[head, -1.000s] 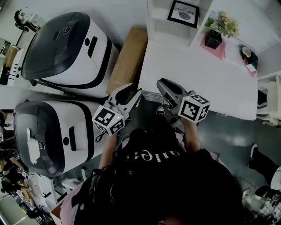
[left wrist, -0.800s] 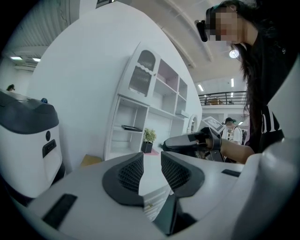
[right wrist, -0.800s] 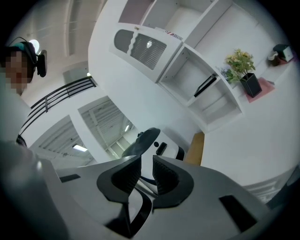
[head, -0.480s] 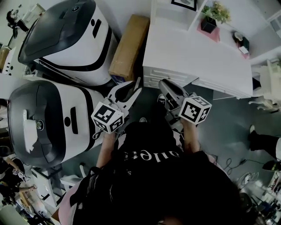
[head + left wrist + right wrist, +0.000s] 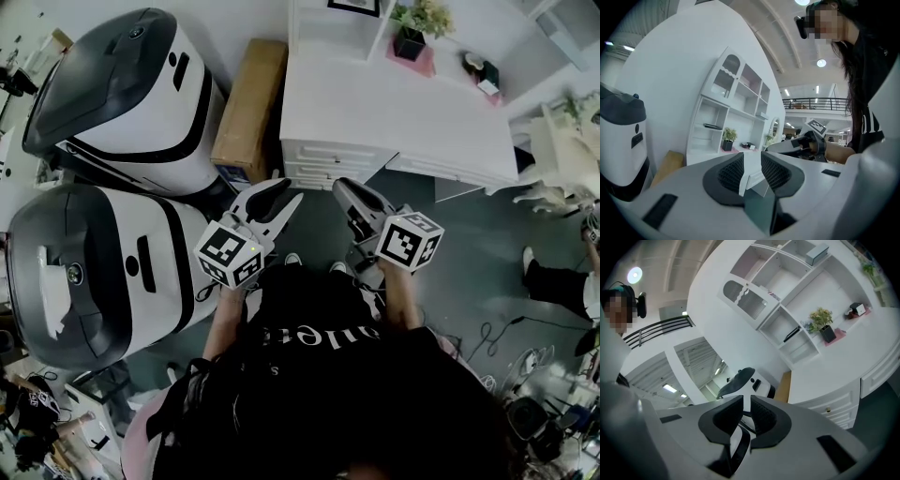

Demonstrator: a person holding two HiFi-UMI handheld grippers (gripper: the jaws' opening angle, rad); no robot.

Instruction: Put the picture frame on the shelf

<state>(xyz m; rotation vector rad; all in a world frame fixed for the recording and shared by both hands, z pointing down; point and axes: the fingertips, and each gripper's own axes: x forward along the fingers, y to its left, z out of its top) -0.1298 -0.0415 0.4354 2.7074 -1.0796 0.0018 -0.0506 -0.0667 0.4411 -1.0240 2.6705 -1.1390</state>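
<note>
Picture frame (image 5: 353, 6) is sitting on the shelf (image 5: 302, 23) at 12 o'clock, well apart from both claws. Left gripper (image 5: 289, 190) is holding its jaws apart, empty. Right gripper (image 5: 342, 186) has just been closing, a slim gap remaining, nothing between. Placing is judged complete; the next move is calling for no grasp, only standing clear

White desk (image 5: 375, 108) w/ shelf unit (image 5: 309, 19) at back: framed pic (image 5: 353, 6) flat in cubby; potted plant (image 5: 412, 28) on pink mat (image 5: 419, 61); small bits (image 5: 483, 75) at R end. Grey floor (image 5: 469, 234): cardboard box (image 5: 246, 108) just beside desk's L side, 2 big white/grey machines (image 5: 131, 103) next to it
</note>
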